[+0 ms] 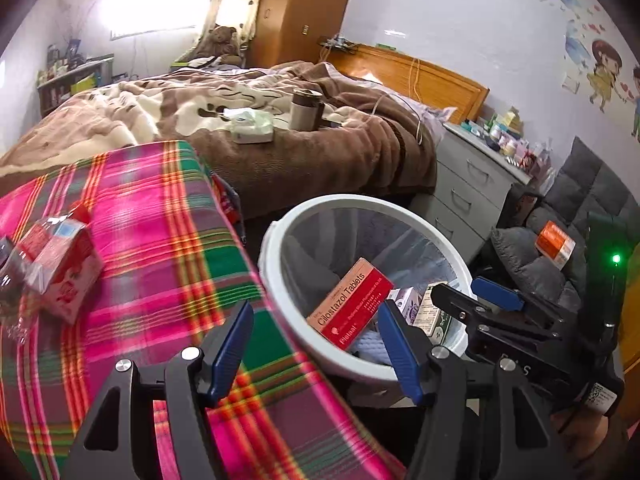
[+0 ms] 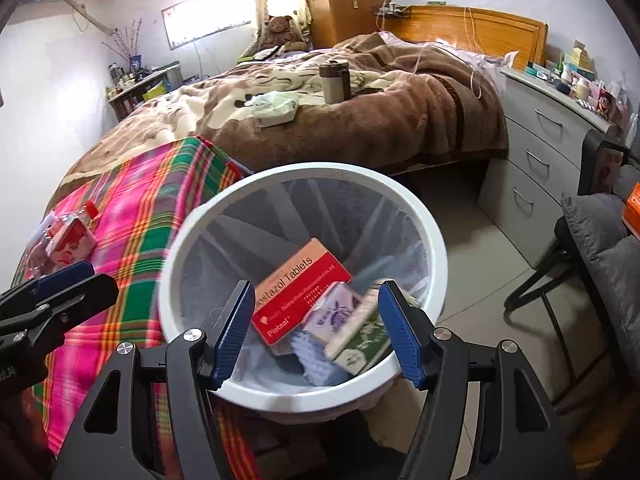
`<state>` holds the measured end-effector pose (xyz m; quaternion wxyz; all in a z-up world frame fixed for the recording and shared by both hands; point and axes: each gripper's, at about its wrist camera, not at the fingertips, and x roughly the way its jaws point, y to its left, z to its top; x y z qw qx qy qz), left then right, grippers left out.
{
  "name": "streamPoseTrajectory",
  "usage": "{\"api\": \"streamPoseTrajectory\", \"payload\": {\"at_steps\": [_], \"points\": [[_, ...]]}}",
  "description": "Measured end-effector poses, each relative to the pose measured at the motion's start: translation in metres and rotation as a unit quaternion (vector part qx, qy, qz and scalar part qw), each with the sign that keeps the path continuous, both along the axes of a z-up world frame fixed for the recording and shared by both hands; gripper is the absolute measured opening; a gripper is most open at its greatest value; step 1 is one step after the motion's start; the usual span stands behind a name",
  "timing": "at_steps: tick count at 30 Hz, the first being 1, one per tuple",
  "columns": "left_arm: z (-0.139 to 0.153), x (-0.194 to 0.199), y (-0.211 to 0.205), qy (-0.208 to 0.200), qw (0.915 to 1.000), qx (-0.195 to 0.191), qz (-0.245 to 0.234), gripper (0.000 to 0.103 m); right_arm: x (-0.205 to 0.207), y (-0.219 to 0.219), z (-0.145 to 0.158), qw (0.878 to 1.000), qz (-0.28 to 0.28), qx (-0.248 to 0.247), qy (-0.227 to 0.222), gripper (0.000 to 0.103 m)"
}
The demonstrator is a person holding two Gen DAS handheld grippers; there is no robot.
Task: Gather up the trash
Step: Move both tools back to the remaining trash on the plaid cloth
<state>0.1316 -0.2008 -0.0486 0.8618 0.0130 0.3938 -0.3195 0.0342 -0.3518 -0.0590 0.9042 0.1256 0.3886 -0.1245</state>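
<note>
right claw [image 2: 316, 328] agape | green box [image 2: 356, 344] (blurred) beneath, inside bin [image 2: 168, 280]

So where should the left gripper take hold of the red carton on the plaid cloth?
Across the red carton's two broad side faces, at mid-height, coming from above with the left gripper open. It lies tilted on the plaid cloth against a bottle, so avoid that side.
</note>
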Motion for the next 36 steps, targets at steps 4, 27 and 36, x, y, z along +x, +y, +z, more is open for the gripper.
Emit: {"api": "streamPoseTrajectory", "payload": {"at_steps": [4, 27, 36], "points": [[0.007, -0.003, 0.023, -0.007, 0.9997, -0.004, 0.024, 0.064, -0.002, 0.011, 0.008, 1.000, 0.004, 0.004, -0.013, 0.066], [0.024, 0.004, 0.191, -0.034, 0.9855, -0.005, 0.166, 0.068, 0.033, 0.132, 0.022, 0.993, 0.112, 0.024, -0.042, 0.067], [0.020, 0.027, 0.251, -0.034, 0.9761, -0.005, 0.215, 0.069, 0.059, 0.173, 0.021, 0.988, 0.148, 0.021, -0.032, 0.073]]}}
